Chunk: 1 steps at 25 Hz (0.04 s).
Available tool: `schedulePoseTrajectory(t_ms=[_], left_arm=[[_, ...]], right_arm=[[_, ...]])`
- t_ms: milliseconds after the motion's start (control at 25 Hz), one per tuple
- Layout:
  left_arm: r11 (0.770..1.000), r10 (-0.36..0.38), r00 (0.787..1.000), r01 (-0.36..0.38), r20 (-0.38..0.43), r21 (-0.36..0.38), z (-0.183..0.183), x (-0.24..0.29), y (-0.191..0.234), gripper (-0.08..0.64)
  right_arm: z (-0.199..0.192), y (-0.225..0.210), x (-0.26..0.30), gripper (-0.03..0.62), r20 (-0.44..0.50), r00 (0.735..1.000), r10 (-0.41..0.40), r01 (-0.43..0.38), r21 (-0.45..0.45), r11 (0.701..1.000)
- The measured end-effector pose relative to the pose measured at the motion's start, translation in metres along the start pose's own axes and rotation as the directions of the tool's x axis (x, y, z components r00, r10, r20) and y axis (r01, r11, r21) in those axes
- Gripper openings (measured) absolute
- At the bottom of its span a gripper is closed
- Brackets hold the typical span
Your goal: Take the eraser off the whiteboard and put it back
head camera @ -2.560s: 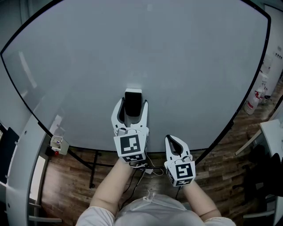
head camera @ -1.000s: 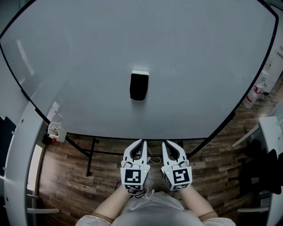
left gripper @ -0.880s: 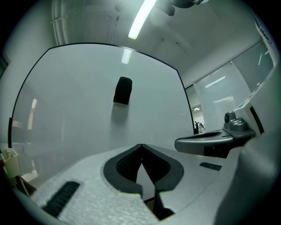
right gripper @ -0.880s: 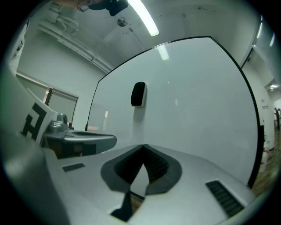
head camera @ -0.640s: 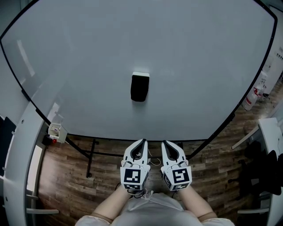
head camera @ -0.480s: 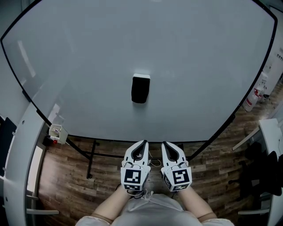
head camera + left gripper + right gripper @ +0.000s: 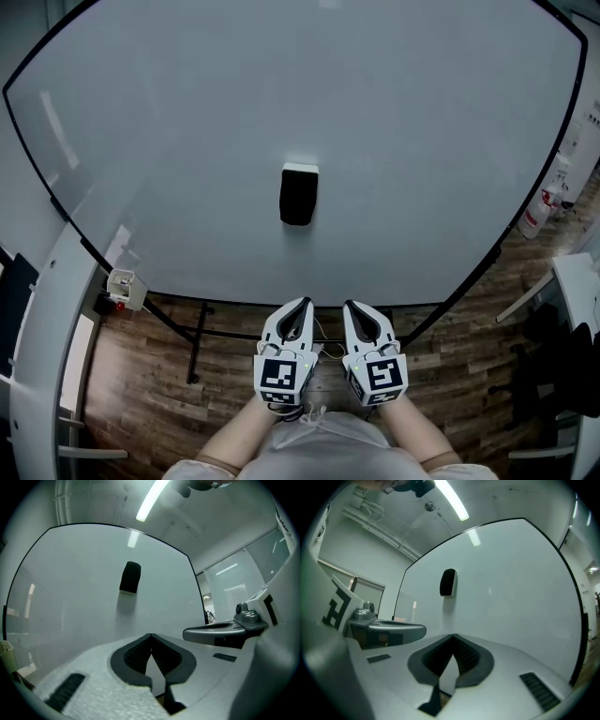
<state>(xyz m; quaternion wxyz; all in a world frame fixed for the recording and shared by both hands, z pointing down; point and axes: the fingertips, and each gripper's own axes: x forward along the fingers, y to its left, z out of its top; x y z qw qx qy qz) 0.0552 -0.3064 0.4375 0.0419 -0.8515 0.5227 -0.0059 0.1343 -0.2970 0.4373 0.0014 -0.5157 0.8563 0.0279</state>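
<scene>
Nearest, both tools are held low and close to the body, side by side over the wood floor [image 7: 141, 384]. The left gripper [image 7: 300, 306] has its jaws pressed together with nothing between them. The right gripper [image 7: 350, 307] is likewise closed and empty. Each gripper view shows the 2 dark pads meeting at a point. Both point level toward the board and are well apart from it.

Beyond them the lower edge of the whiteboard [image 7: 169, 141] crosses the head view. Further up its bare face sits the eraser [image 7: 299, 195], a dark block with a pale top end, stuck flat against the surface near the middle. Its long axis runs up and down the board.

From the tools the eraser lies ahead and above. In the head view it is almost straight in line with the left gripper, while the right gripper is offset to one side, so the left looks the nearer and better placed. By my reading, any grasp would need the jaws spread first and set across the eraser's 2 long sides.
</scene>
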Motion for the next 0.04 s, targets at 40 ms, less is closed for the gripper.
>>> schedulePoseTrajectory(t_ms=[40], left_arm=[[1.0,-0.001,1.0,0.001,0.002,0.0,0.0009,0.001,0.0002,0.017]], right_arm=[[0.0001,-0.0007,0.0007,0.026,0.0,1.0,0.0,0.0,0.0,1.0]])
